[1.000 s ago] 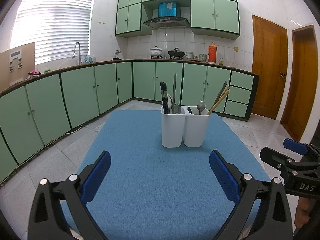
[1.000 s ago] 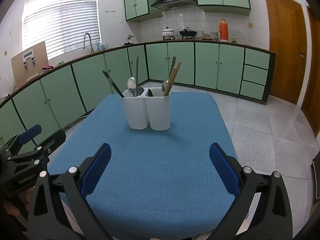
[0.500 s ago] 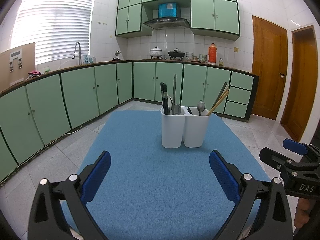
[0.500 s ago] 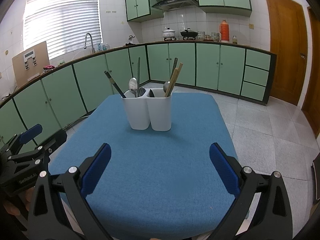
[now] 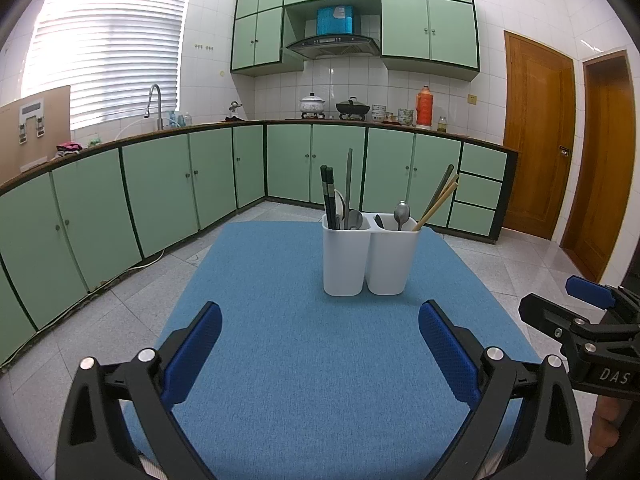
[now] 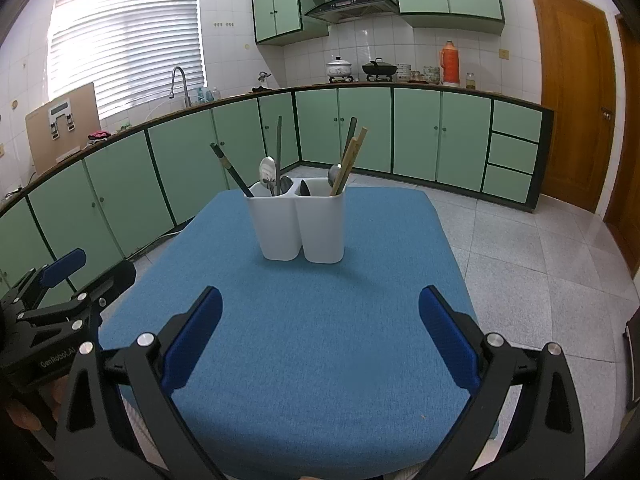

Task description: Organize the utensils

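On the blue table mat (image 5: pixel 304 360), the white two-compartment utensil holder (image 5: pixel 370 258) stood straight ahead of both grippers. Its utensils pointed upward. The left gripper (image 5: pixel 320 350) and right gripper (image 6: pixel 320 336) were wide and empty, the right seemingly nearer.

The right gripper (image 6: pixel 320 332) has eased slightly nearer the white utensil holder (image 6: pixel 298 222) (fingers spread wide).

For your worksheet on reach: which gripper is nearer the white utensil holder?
Right, slightly. The right gripper faces the utensil holder somewhat closer; the left gripper sits farther back. Neither touches it.
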A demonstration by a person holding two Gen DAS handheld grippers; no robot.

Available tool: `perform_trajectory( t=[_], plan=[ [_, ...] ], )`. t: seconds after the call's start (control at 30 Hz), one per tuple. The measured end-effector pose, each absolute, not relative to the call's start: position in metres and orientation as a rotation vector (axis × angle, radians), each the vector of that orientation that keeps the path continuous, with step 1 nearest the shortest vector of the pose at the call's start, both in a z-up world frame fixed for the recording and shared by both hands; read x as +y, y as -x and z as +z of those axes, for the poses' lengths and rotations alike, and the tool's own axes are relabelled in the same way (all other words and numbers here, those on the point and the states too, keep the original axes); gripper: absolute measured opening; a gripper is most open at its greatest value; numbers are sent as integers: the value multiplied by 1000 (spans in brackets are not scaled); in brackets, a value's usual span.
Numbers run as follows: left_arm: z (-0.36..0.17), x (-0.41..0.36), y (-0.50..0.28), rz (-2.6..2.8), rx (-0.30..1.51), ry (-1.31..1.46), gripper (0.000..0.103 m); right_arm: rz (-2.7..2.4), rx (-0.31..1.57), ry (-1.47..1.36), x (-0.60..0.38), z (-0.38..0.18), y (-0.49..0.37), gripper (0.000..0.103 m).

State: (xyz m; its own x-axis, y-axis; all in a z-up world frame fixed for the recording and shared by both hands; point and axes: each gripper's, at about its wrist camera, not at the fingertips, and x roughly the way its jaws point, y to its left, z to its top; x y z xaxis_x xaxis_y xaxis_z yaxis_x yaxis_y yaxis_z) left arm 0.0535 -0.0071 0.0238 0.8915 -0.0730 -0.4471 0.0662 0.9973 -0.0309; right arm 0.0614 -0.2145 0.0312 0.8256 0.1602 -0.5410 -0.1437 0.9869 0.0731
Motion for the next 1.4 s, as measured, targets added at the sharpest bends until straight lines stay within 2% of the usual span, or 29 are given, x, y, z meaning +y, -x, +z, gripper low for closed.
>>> perform_trajectory(
  t=[1.4],
  plan=[
    [21, -4, -53, -69, 468, 14, 97, 162, 580, -28, -209, 31, -61, 96]
  ],
)
